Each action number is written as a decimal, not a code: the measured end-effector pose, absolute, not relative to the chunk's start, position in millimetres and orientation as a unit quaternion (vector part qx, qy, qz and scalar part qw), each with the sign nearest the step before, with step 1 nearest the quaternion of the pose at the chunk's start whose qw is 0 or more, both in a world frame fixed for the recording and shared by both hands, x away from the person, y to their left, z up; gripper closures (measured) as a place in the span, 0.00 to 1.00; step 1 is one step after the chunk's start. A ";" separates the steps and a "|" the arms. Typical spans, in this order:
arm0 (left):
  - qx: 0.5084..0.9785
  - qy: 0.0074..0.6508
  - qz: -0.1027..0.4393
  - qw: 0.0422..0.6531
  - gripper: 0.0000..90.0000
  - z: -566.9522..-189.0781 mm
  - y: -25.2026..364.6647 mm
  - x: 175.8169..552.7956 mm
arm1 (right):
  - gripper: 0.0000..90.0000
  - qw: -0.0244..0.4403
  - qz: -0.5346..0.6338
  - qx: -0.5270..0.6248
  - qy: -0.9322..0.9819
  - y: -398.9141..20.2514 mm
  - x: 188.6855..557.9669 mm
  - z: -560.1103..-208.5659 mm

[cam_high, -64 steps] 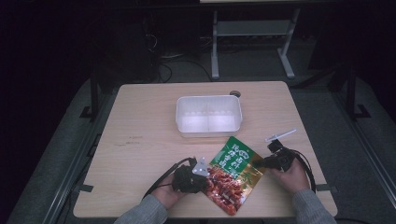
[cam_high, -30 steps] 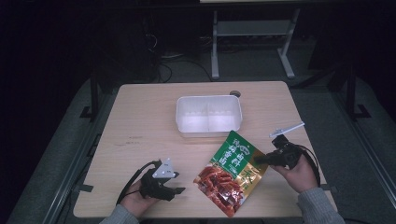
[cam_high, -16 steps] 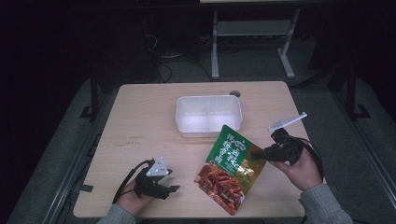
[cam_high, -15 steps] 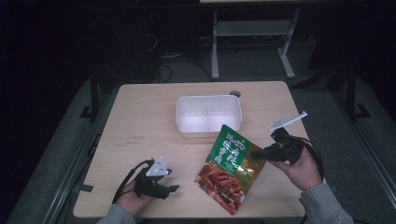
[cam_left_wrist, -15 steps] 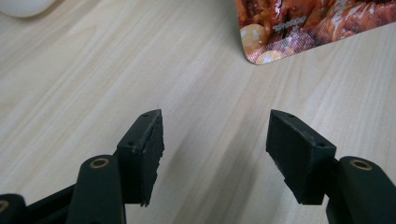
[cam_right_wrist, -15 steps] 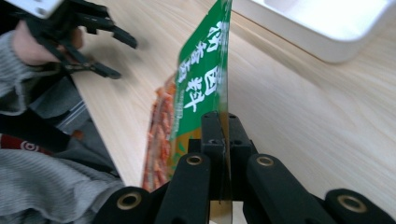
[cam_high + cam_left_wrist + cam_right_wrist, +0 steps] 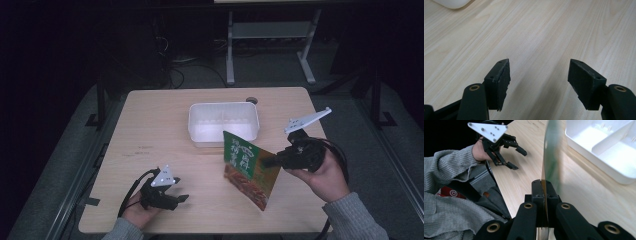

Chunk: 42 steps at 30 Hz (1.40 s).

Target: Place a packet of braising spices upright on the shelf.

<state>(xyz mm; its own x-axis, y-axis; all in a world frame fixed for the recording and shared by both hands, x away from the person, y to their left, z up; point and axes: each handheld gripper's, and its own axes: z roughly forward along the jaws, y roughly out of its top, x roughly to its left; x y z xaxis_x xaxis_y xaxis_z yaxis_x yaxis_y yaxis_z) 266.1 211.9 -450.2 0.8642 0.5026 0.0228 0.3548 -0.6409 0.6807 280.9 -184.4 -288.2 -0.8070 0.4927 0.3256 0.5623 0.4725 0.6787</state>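
- Packet [image 7: 250, 172], one in number, a flat glossy pouch with a green top and a red-brown food picture, stands lifted on edge above the desk [image 7: 165, 125] in the high view, just in front of the tray; the right gripper view meets it edge-on [image 7: 551, 157], as a thin blurred green sheet.
- Right gripper [image 7: 267, 162], at the desk's right side, is clenched on the packet's edge; in its own view [image 7: 543, 187] the two black jaws meet with the sheet between them.
- Left gripper [image 7: 181, 199], near the desk's front left, holds nothing; its own view [image 7: 539, 80] shows two matte black, wedge-shaped pads standing wide apart over pale wood grain. The right gripper view catches it farther off [image 7: 517, 157], with its white three-cornered plate and a grey ribbed sleeve [image 7: 446, 175].
- Tray [image 7: 223, 122], one, white plastic, rectangular with rounded corners, sits near the desk's middle; the right gripper view reveals an inner divider wall [image 7: 614, 137].
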 end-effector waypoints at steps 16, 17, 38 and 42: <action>0.895 0.249 0.104 0.355 0.36 -450.9 216.3 268.7 | 1.00 0.002 -0.404 -0.332 -0.853 -194.7 302.3 -243.9; 0.895 0.250 0.103 0.354 0.36 -450.9 216.7 268.9 | 1.00 -0.001 -0.402 -0.331 -0.854 -193.0 303.8 -241.5; 0.891 0.260 0.106 0.358 0.35 -451.1 220.9 270.8 | 1.00 -0.044 -0.401 -0.352 -0.844 -175.9 342.8 -205.2; 0.890 0.261 0.105 0.360 0.35 -451.0 221.3 270.8 | 1.00 -0.054 -0.400 -0.354 -0.844 -170.4 351.8 -199.2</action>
